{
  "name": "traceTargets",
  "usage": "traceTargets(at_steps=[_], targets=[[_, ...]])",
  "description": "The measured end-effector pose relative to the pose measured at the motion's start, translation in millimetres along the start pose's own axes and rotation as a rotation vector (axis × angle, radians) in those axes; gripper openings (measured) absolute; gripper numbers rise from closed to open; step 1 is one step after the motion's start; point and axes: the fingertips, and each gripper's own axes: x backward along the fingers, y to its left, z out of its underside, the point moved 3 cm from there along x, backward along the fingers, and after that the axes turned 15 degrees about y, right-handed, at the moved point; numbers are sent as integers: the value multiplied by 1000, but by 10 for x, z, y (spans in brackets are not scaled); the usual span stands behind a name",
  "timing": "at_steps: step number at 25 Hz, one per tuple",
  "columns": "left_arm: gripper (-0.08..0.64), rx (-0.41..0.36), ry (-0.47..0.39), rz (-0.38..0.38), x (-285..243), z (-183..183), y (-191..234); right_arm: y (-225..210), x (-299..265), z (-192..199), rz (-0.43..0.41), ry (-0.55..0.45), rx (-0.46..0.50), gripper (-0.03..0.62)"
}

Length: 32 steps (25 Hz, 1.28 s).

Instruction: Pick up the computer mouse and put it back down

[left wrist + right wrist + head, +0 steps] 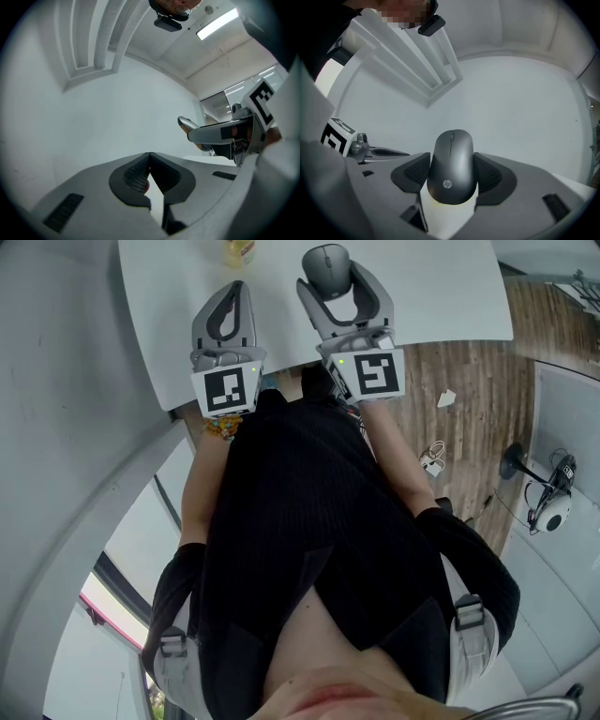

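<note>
A dark grey computer mouse (325, 262) is over the white table (441, 296), and my right gripper (331, 279) is shut on it. In the right gripper view the mouse (450, 180) is clamped by its sides between the two black pads (415, 172), its nose pointing away from me. Whether it touches the table I cannot tell. To its left, my left gripper (238, 289) is shut with nothing in it; in its own view the jaw tips meet (149, 157). My right gripper (222, 133) shows there at the right.
A yellowish object (238, 251) stands on the table beyond the left gripper. Right of the table is wood floor (473, 362) with a scrap of paper (446, 398), cables (432, 461) and a headset (553, 510). A grey wall runs along the left.
</note>
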Motion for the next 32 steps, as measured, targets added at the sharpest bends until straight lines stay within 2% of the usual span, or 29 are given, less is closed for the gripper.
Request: traceTargets(at_steps=[32], targets=[[3, -6, 3, 21, -58, 169, 10, -40, -4, 54, 3, 5, -8, 285]])
